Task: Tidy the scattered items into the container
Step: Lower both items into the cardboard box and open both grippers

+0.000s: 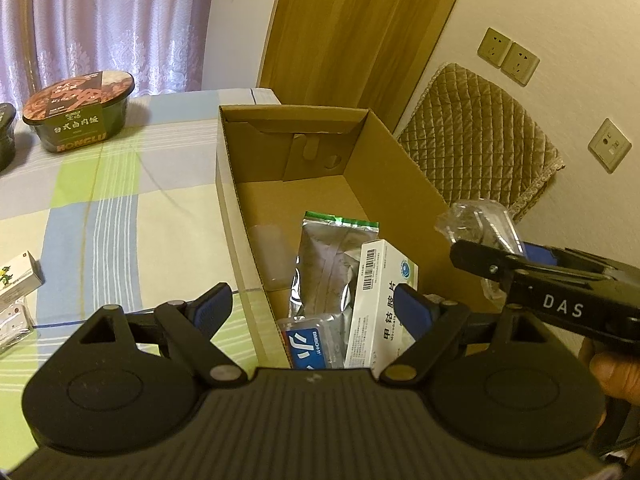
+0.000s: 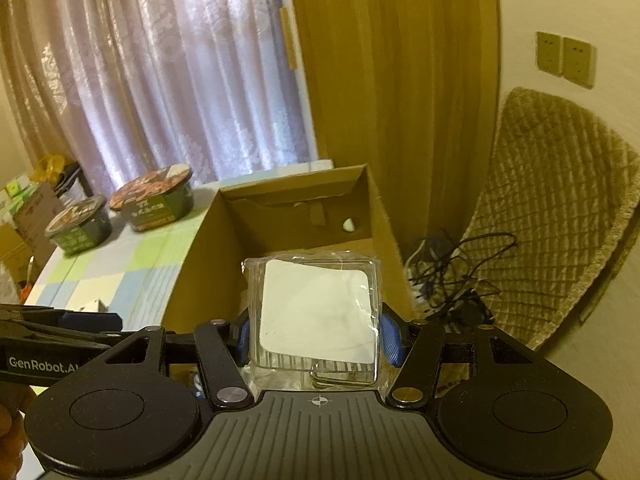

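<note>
Two claws are in the pictures. The right claw [image 2: 318,334] is squeezed shut on a clear plastic packet [image 2: 316,312] with a white square label. Its blue pads [image 2: 390,338] press on both sides of the packet. The packet hangs in the air over the near right edge of the cardboard box [image 1: 230,184], not inside it yet. The left claw [image 1: 316,306] is wide open and holds nothing. It hovers over the near end of the box.

Inside the box lie a silver foil pouch [image 1: 332,256] with a green top, a white medicine box [image 1: 378,300] leaning on it, a blue and white pack [image 1: 306,342], and a pale see-through thing [image 1: 272,252] by the left wall.

The box sits on a surface covered with a checked cloth [image 1: 112,208] in green, blue and cream. Two round food bowls [image 2: 154,198] with lids stand at the far side. A small white carton [image 1: 18,278] lies at the left edge. Behind are pale curtains [image 2: 160,80], a wooden door [image 1: 352,32], wall sockets [image 1: 508,56] and a chair with a quilted cover [image 2: 560,208].
</note>
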The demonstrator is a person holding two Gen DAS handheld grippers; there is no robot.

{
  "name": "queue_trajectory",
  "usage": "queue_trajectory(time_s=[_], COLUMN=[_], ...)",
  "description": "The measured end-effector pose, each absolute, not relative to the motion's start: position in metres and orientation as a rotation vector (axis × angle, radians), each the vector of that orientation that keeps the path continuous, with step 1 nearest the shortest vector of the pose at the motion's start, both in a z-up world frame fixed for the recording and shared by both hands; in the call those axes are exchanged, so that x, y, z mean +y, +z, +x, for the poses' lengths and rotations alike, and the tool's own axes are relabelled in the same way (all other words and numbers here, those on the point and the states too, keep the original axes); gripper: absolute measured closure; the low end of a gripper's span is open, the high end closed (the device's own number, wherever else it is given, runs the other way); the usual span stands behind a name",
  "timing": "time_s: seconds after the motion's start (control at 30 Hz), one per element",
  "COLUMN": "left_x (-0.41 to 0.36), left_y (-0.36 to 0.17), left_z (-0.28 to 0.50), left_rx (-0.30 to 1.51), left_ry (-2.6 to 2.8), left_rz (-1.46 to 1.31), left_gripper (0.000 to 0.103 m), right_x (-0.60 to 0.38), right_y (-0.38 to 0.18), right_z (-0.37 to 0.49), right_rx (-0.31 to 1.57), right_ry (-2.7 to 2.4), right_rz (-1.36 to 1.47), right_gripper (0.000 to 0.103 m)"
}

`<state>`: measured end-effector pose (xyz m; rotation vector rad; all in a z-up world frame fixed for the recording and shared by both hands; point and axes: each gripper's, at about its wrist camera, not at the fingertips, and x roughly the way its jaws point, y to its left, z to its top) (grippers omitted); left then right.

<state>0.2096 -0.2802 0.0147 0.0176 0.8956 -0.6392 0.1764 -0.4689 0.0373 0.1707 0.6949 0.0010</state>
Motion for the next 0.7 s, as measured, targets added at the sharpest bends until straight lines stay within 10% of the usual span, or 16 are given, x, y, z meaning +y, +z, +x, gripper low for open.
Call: queue_trajectory(time_s=[0.7], left_x=[-0.27], left_y=[0.018], left_z=[0.203], left_rx=[0.906], left_ry=[-0.629], left_rz=[0.015], left_gripper=[0.018], right_x=[-0.474], right_y=[0.037], right_z=[0.163], right_rx=[0.69], right_ry=[-0.024], right_rz=[0.184], right_gripper=[0.041])
